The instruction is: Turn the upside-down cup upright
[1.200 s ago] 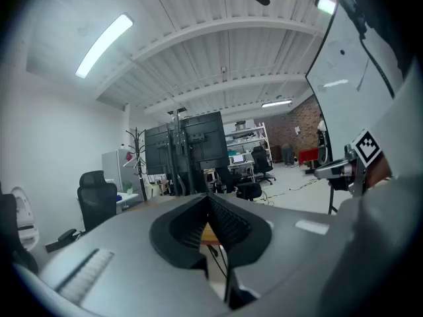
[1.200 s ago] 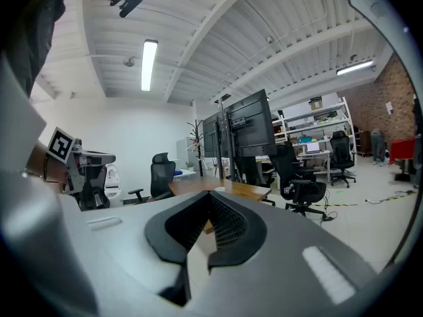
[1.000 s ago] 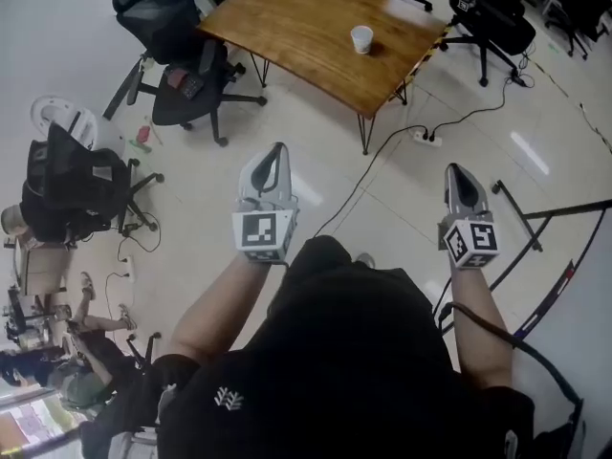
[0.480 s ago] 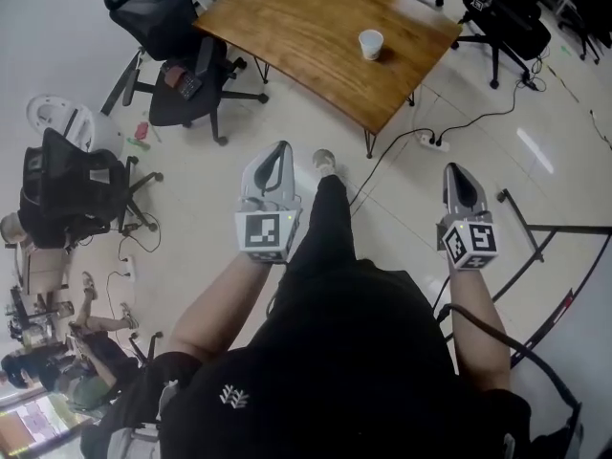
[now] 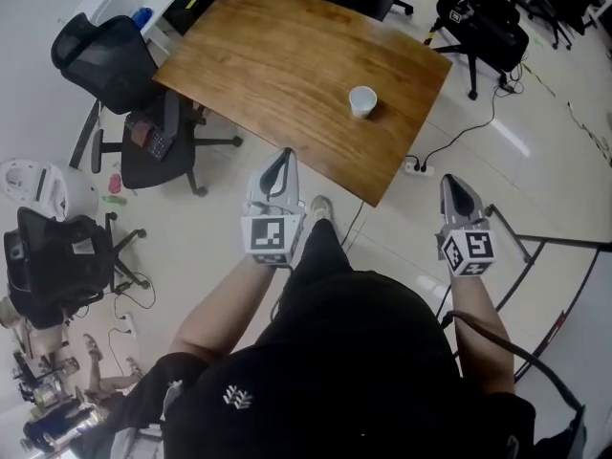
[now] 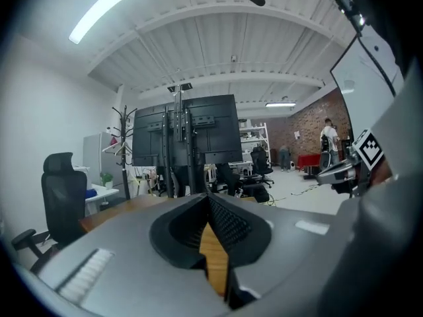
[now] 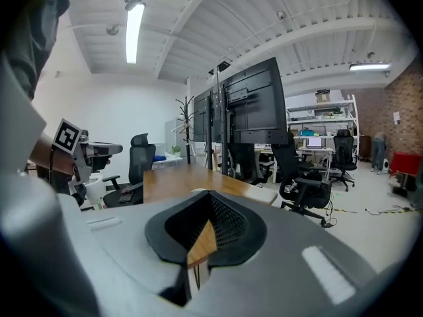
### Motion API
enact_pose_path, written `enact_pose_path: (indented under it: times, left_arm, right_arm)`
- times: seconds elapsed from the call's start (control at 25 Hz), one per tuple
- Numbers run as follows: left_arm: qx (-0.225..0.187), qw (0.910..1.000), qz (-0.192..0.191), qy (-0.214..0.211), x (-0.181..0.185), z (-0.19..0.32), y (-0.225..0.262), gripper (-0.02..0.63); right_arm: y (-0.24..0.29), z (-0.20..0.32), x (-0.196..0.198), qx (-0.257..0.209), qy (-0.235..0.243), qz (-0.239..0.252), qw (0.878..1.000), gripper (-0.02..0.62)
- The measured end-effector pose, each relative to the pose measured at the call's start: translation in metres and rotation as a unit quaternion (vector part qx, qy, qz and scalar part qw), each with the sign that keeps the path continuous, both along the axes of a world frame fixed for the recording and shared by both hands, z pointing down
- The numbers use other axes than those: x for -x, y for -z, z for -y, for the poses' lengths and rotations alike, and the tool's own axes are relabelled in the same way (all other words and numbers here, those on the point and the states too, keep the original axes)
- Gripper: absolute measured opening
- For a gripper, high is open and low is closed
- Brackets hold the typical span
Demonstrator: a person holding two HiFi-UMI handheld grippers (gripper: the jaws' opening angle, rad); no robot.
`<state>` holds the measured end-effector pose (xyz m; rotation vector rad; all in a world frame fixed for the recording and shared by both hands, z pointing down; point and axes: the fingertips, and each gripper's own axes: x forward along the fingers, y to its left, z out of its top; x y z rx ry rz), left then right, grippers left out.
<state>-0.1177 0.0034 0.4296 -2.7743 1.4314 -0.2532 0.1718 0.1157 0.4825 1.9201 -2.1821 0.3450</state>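
A white cup (image 5: 362, 100) stands on the right half of the wooden table (image 5: 277, 55) in the head view; from here I cannot tell which way up it is. Both grippers are held out in front of the person, short of the table and apart from the cup. My left gripper (image 5: 283, 158) has its tips at the table's near edge, and its jaws are shut on nothing (image 6: 209, 197). Over the floor, right of the table's corner, my right gripper (image 5: 449, 182) is also shut and empty (image 7: 210, 195). The tabletop (image 7: 175, 177) shows beyond the jaws.
Black office chairs (image 5: 143, 113) stand left of the table and more (image 5: 478, 27) behind it. A power strip (image 5: 414, 166) with cables lies on the floor by the table's near corner. A black metal frame (image 5: 564, 247) stands at the right. Large screens on stands (image 6: 188, 134) rise beyond the table.
The person has walked toward the table, so the table and cup now lie closer and lower in the head view. Both grippers came forward with them, still shut.
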Motion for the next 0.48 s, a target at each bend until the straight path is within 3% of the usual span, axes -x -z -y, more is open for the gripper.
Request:
enact_pose_path:
  times: [0.24,0.48]
  left_arm:
    - [-0.013,0.9995,-0.015,-0.026,-0.013,0.085,0.012,0.000]
    - [-0.010,0.9993,-0.014,-0.034,-0.045,0.144,0.027,0.000]
  right_arm:
    - [-0.013,0.084,0.007,0.016,0.009,-0.054,0.998,0.002]
    - [0.008,0.142,0.026,0.017,0.077,-0.072,0.994,0.002]
